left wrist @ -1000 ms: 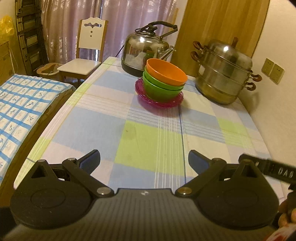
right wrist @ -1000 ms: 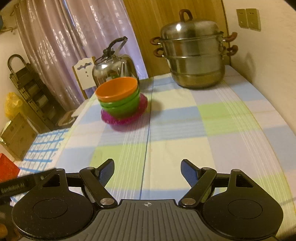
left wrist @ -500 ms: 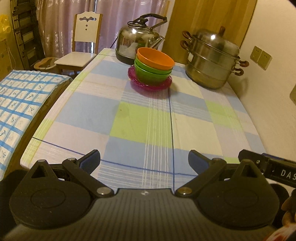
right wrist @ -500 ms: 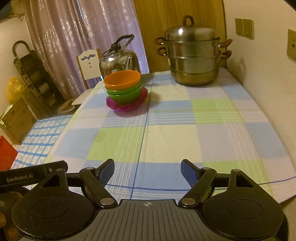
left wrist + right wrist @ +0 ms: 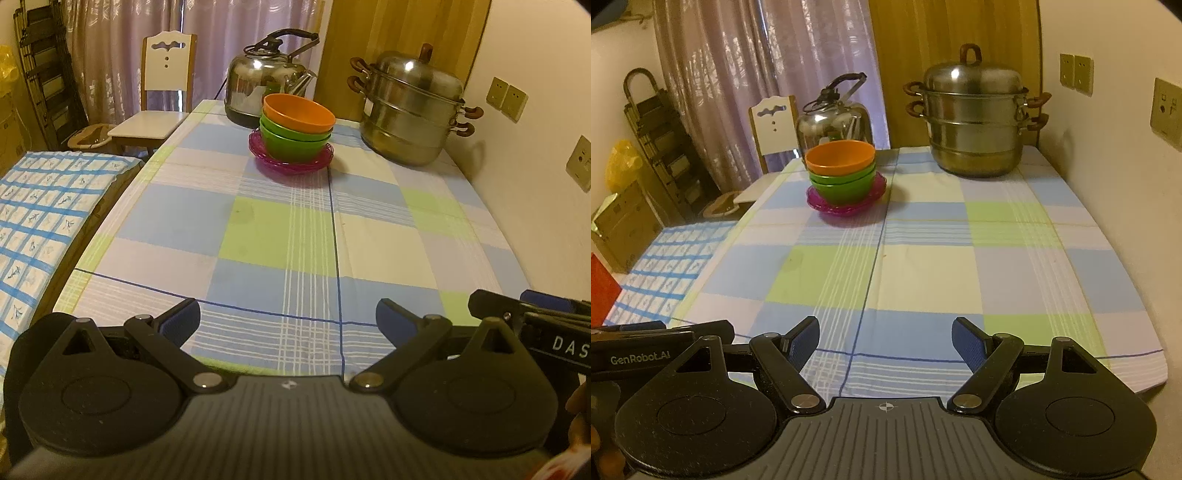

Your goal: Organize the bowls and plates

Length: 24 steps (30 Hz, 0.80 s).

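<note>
Both grippers sit over the near table edge, jaws spread wide, nothing between the blue pads. Left gripper (image 5: 288,319) and right gripper (image 5: 885,338) side by side; right one's arm shows at the left view's right border, left one's at the right view's left border.

Table (image 5: 373,236) rectangular, covered in a smooth plaid cloth of blue, green and cream squares with thin white and dark blue stripes. Near and middle cloth is bare, wide room between grippers and stack. Right edge runs close along the wall (image 5: 1115,177); left edge borders a blue-checked cover (image 5: 40,206) lower down.

Stack at the far centre-left: orange bowl (image 5: 299,112) nested in green bowls (image 5: 291,142), all on magenta plates (image 5: 291,164) with ribbed translucent rim. Bowls look matte plastic, round. Stack is upright.

Just behind the stack, touching or nearly so, a shiny steel kettle (image 5: 262,88) with black handle. To the right, apart from the stack, a tiered steel steamer (image 5: 410,110), domed lid, brown handles. White chair (image 5: 166,81) beyond the far left corner.
</note>
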{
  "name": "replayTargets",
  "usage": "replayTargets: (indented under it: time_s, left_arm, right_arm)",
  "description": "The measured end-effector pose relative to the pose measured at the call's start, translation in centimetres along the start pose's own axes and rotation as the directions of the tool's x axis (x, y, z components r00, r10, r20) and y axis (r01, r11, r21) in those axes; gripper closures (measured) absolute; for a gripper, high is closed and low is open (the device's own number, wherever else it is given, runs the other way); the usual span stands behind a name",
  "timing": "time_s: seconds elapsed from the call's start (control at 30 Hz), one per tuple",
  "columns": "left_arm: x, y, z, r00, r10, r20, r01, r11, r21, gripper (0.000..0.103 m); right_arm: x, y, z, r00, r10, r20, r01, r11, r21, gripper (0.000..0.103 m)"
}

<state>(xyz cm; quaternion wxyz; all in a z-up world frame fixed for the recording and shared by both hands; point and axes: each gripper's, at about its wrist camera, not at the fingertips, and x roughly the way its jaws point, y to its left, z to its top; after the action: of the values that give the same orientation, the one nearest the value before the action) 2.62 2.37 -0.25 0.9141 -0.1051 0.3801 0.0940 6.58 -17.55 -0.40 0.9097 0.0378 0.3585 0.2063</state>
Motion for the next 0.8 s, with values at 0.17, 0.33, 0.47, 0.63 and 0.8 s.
replayTargets:
  time_s: [0.17, 0.33, 0.47, 0.63, 0.8]
  left_arm:
    - [-0.11, -0.10, -0.24, 1.000, -0.004, 0.000, 0.004, 1.000, 0.010, 0.002]
    - [-0.26, -0.09, -0.32, 1.000, 0.008, 0.013, -0.009, 1.000, 0.030, 0.002]
    - [-0.27, -0.22, -0.40, 1.000, 0.019, 0.018, -0.020, 0.999, 0.047, 0.002]
    - [-0.26, -0.21, -0.43, 1.000, 0.021, 0.018, -0.022, 0.998, 0.051, 0.002]
    - [-0.30, -0.15, -0.40, 1.000, 0.023, 0.020, -0.025, 0.998, 0.052, 0.002]
  right_arm:
    - [-0.26, 0.35, -0.09, 1.000, -0.009, 0.010, 0.010, 1.000, -0.021, 0.025]
    - [-0.21, 0.40, -0.06, 1.000, -0.014, 0.010, 0.014, 1.000, -0.025, 0.025]
    - [-0.03, 0.42, -0.08, 1.000, -0.021, 0.002, 0.021, 0.999, -0.034, 0.025]
    - [0.26, 0.34, -0.18, 0.999, -0.034, -0.002, 0.034, 0.999, -0.041, 0.025]
    - [0.30, 0.31, -0.43, 1.000, -0.030, -0.003, 0.030, 0.999, -0.043, 0.025]
